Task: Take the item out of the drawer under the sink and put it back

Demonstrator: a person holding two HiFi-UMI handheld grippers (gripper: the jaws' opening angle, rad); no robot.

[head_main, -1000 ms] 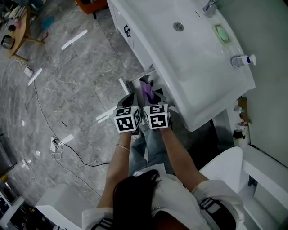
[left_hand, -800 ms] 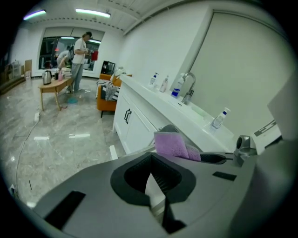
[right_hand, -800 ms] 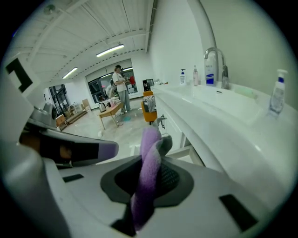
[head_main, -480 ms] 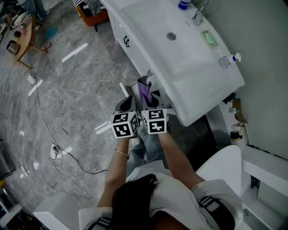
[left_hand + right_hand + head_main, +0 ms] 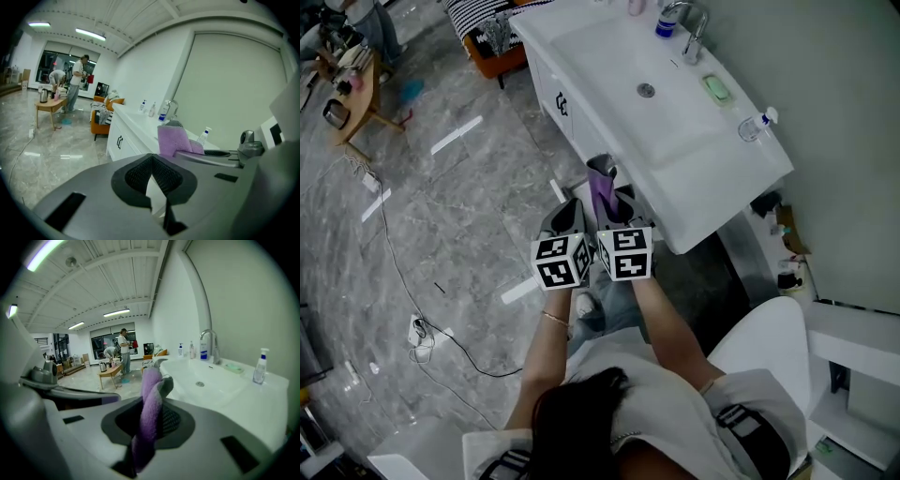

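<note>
Person wearing white top (image 5: 675, 408), black-white striped trim (image 5: 736, 427) showing lower right. Dark hair (image 5: 581, 422) filling bottom centre. Thin bracelet (image 5: 555, 319) circling wrist left of centre. Blue-grey jeans (image 5: 621, 298), white shoe (image 5: 584, 305) showing mid-frame. Left gripper (image 5: 574, 208), right gripper (image 5: 617, 202): grey shells, carrying black-white marker cubes (image 5: 561, 261).

Open floor left, bench right
The bench (image 5: 741, 187) edge stands close to the right of the right gripper (image 5: 615, 204); the floor (image 5: 441, 216) lies open leftward; a toilet (image 5: 764, 342) blocks near right.
</note>
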